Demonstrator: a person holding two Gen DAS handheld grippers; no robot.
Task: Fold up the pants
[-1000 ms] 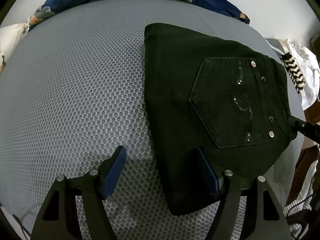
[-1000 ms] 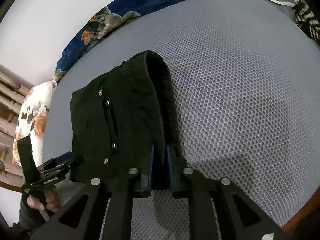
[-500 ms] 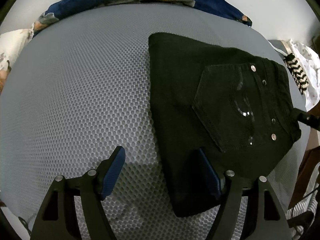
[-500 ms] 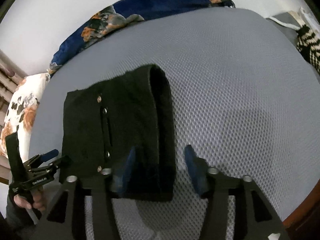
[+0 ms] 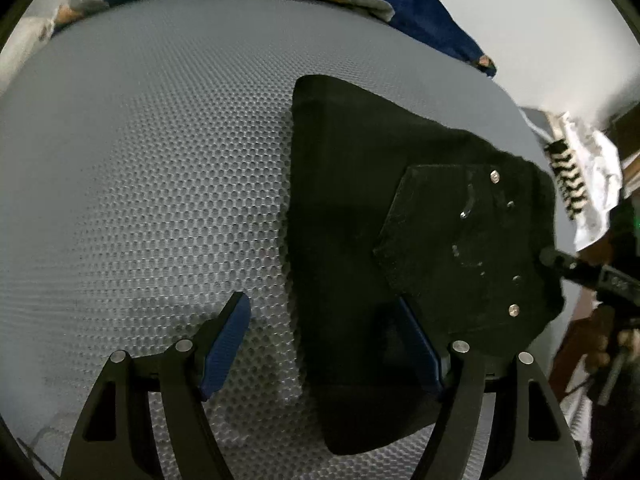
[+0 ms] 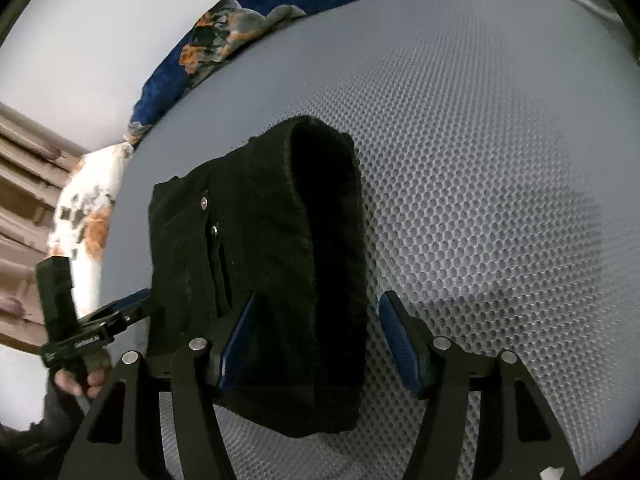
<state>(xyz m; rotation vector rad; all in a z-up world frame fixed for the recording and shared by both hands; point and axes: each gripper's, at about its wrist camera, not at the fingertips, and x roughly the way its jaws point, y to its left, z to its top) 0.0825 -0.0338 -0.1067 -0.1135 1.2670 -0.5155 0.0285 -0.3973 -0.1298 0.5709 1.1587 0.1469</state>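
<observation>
Lying folded on grey mesh mattress (image 5: 160, 160), black pants (image 5: 360, 220), long axis running away from both grippers. Right gripper (image 6: 316, 340) jaws apart, straddling near folded edge, nearer. Left gripper (image 5: 320, 344) jaws apart, nothing gripped, over pants' left edge.

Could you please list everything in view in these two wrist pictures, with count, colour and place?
pants: one, black, folded, lying on the mesh surface, back pocket with rivets up.
mesh surface: one, grey honeycomb, under the pants.
floral blanket: one, dark blue with orange and grey, along the far edge.
floral cushion: one, white with orange, past the left edge in the right wrist view.
patterned cloth: one, white with black zigzag, far right.
left hand-held gripper: one, black with blue pads, open, straddling the near edge of the pants.
right hand-held gripper: one, black with blue pads, open around the folded edge.
hand: one, holding the left hand-held gripper.
</observation>
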